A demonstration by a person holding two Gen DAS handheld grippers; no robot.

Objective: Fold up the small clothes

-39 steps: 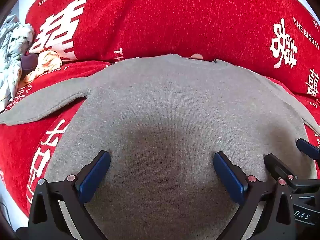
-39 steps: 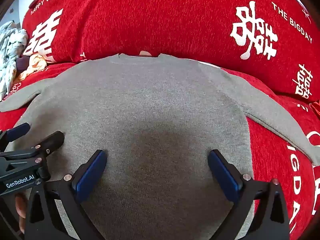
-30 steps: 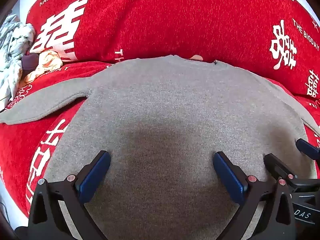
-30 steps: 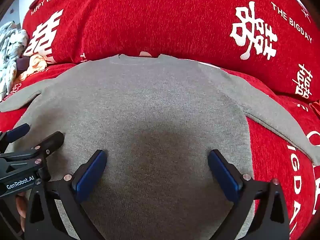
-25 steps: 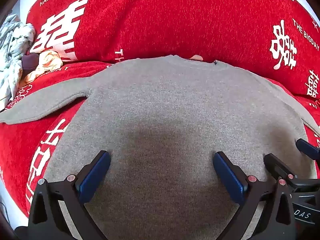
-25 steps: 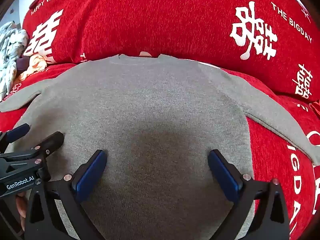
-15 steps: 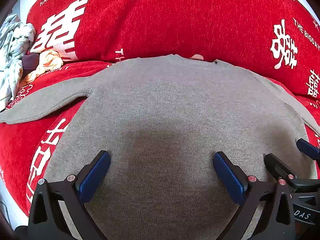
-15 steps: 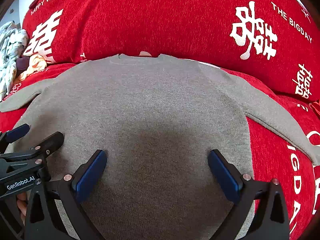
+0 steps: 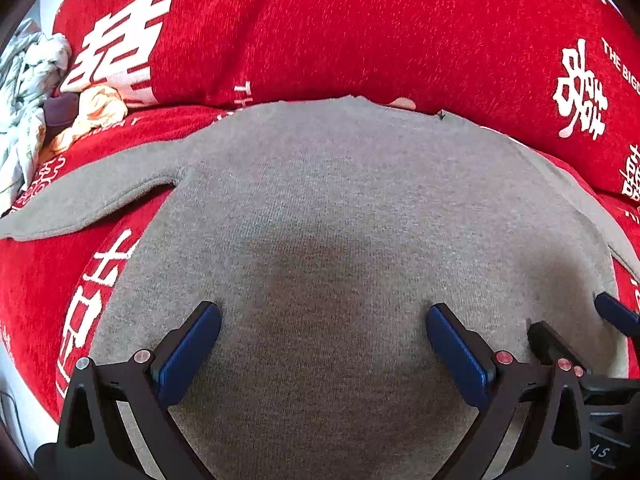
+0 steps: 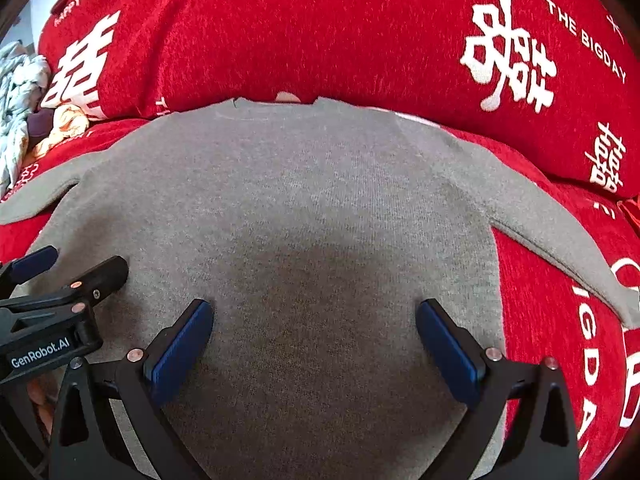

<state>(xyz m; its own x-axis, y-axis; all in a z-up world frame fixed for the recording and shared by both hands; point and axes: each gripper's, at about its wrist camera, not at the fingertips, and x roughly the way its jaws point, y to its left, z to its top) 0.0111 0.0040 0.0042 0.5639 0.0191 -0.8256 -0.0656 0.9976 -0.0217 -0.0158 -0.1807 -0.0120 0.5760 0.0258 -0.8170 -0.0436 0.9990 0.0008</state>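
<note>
So there's a small grey knit sweater (image 9: 340, 216) lying flat and spread out on a red sofa cover (image 9: 360, 32) with big white characters and wedding lettering printed on it. The neckline is pointing toward the back cushion, and both sleeves are sticking out to the sides, one to the left (image 9: 80, 200) and one to the right (image 10: 560, 236).

The left gripper (image 9: 322, 320) is hovering over the lower left part of the sweater body with its jaws spread wide, not pinching anything. The right gripper (image 10: 314, 316) is doing the same thing over the lower right part, jaws wide apart and nothing between them. The two are sitting just beside each other; each one is showing up at the edge of the other's camera. Can't really tell if the blue pads (image 10: 180, 344) are touching the knit or floating just above it.

Off at the far left there's a crumpled heap of other clothes (image 9: 28, 92), pale and orange-ish stuff, piled up against the cushion.
</note>
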